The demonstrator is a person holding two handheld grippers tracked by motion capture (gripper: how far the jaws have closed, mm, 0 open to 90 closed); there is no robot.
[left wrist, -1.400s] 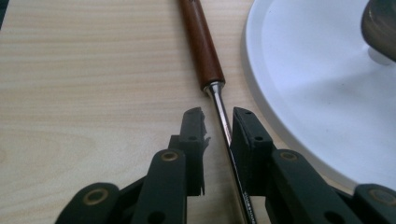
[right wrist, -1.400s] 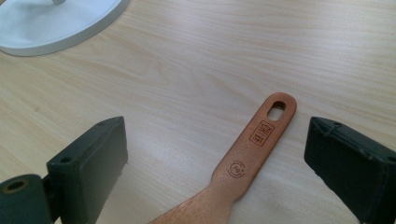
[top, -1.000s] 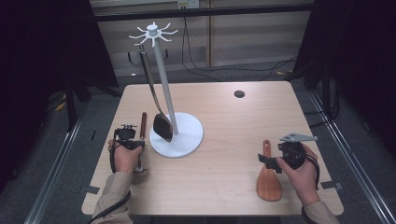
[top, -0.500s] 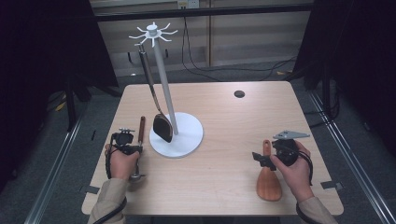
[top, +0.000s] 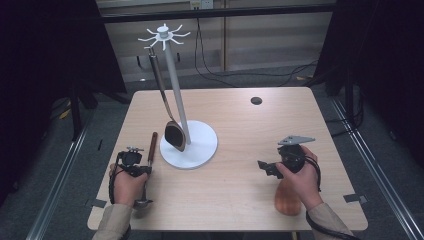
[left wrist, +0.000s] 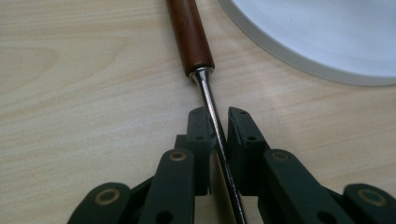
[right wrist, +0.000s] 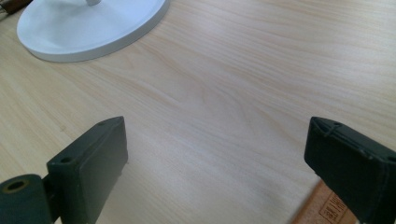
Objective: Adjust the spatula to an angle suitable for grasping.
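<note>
I've got the left gripper (left wrist: 218, 122) nipped onto the thin metal shank of the wooden-handled utensil (left wrist: 189, 35) lying flat beside the rack base (left wrist: 322, 37), right gripper (right wrist: 217, 154) gaping idle, so I'd squeeze firm and lift level to stop it pivoting.

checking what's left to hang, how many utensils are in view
3: a dark spoon hanging on the white stand, a wood-handled utensil on the table in the left gripper, and a wooden spatula under the right hand.
</note>
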